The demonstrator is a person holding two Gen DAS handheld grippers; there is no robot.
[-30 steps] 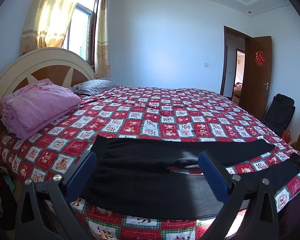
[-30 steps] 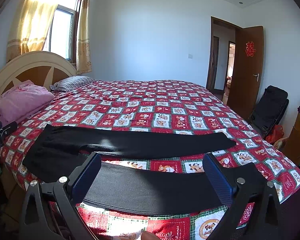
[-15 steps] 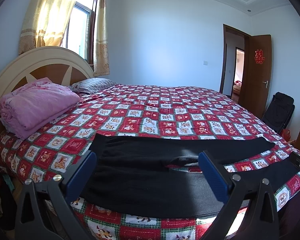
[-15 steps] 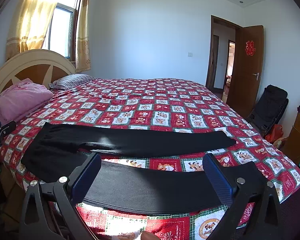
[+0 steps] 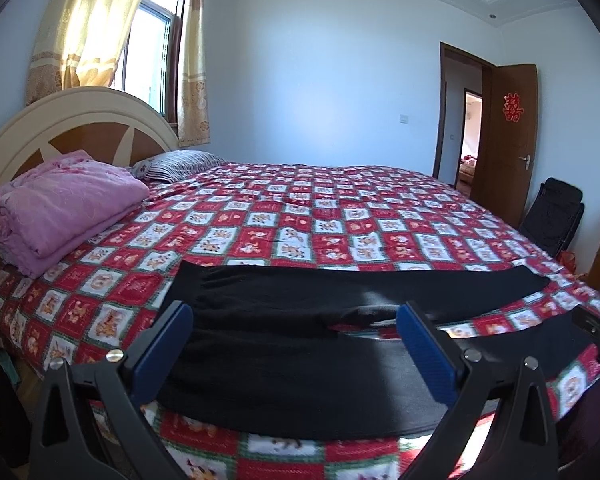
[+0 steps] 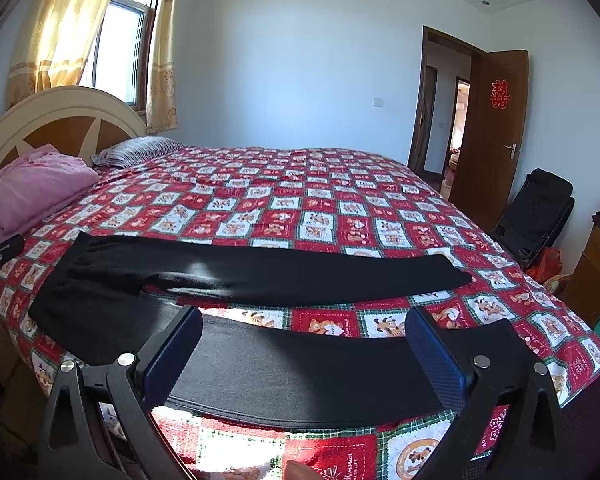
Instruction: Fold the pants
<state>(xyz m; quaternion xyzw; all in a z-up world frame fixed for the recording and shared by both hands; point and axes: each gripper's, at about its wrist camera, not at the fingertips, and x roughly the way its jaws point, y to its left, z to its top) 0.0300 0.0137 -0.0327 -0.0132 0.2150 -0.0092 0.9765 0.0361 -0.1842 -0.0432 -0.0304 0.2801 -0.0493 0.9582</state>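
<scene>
Directly ahead of both claws, long black fabric pants [image 5: 300, 344] lie flat across a red checked patchwork bedspread [image 5: 300, 220]. Left claw [image 5: 296, 348] and right claw [image 6: 304, 348] hover with blue-padded jaws apart, empty.

Both views sit slightly higher over the bed [image 5: 340, 216] than a second ago. Black pants [image 6: 260, 276] and headboard [image 5: 80, 112] appear a bit lower in the left view; more of the near pant leg shows between the right gripper [image 6: 300, 356] fingers. Nothing else moves.
</scene>
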